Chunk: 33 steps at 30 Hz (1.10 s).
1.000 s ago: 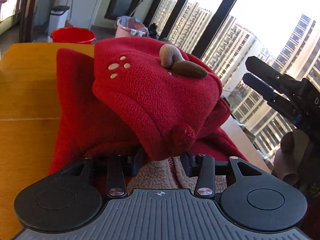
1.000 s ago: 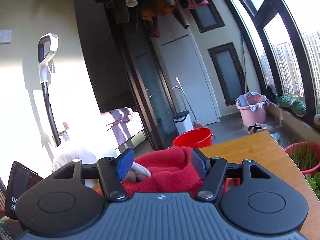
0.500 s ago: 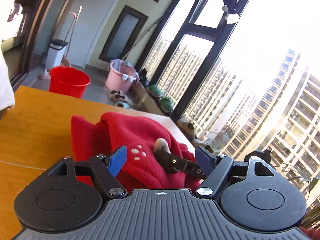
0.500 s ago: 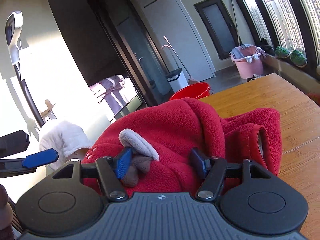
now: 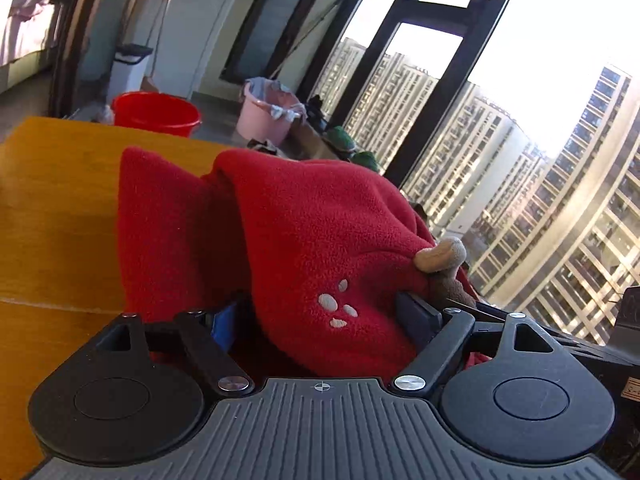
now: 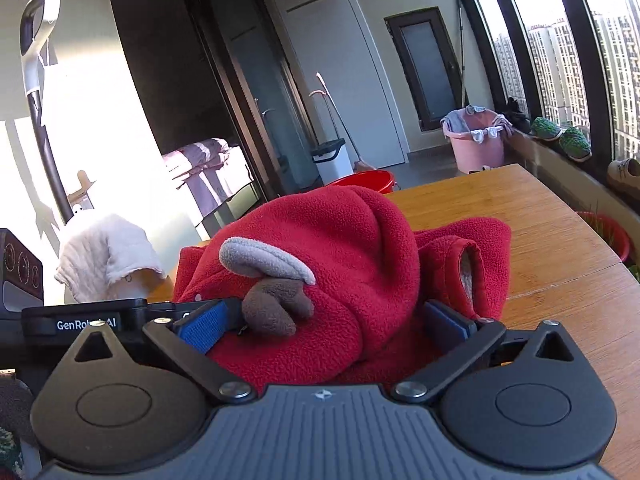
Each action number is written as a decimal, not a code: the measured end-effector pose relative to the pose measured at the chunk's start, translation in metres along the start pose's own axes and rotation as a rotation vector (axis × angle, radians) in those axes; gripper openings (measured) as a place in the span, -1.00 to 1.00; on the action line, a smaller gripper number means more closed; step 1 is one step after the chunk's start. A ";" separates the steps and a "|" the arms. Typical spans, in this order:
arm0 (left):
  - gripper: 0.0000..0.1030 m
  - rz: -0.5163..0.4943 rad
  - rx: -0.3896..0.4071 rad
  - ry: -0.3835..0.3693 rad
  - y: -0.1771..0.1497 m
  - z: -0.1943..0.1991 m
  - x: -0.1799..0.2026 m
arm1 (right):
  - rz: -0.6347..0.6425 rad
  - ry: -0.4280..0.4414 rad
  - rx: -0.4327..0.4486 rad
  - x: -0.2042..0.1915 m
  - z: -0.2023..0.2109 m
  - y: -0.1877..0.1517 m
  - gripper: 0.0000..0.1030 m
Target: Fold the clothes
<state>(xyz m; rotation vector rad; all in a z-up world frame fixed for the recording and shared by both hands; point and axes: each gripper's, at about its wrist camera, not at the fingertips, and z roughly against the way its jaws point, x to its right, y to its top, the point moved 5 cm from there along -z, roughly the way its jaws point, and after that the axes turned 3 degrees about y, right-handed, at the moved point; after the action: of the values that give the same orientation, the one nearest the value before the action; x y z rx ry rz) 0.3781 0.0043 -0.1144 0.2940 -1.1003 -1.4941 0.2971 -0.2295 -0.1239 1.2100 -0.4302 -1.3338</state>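
Observation:
A red fleece hooded garment (image 5: 304,232) lies bunched on the wooden table (image 5: 48,216). Its hood carries a grey ear (image 6: 264,258) and a brown antler (image 6: 276,308), and small pale paw marks (image 5: 338,310). My left gripper (image 5: 324,316) is open, its blue-padded fingers either side of the hood. My right gripper (image 6: 328,320) is open too, and the hood fabric sits between its fingers (image 6: 204,326). The right gripper's body shows at the right edge of the left wrist view (image 5: 592,344). The garment's sleeve opening (image 6: 468,276) lies to the right.
A red bucket (image 5: 156,114), a pink basin (image 5: 268,114) and a white bin (image 5: 130,68) stand on the floor beyond the table. A white cloth (image 6: 104,256) drapes over something at the left. Windows and green shoes (image 6: 560,140) line the right side.
Both grippers have come down close around the hood. The left gripper, shut on fabric a second ago, is open. The hood has rolled so its ear and antler face the right gripper.

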 end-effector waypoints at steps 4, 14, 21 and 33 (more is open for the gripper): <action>0.67 -0.008 0.006 -0.009 -0.003 0.000 -0.002 | -0.146 0.069 -0.025 0.010 -0.007 -0.002 1.00; 0.76 -0.026 0.007 -0.024 -0.005 -0.003 -0.001 | -0.238 0.156 -0.130 0.025 -0.009 0.006 1.00; 0.87 -0.040 -0.009 -0.050 -0.006 -0.007 0.000 | 0.116 0.055 0.030 -0.014 0.041 0.053 0.65; 0.92 -0.052 0.007 -0.052 -0.014 0.001 0.000 | 0.199 -0.003 -0.328 -0.013 -0.098 0.063 0.63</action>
<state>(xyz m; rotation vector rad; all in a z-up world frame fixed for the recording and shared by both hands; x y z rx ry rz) 0.3683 0.0026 -0.1242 0.2922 -1.1474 -1.5519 0.4064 -0.1908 -0.1036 0.8701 -0.3099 -1.1808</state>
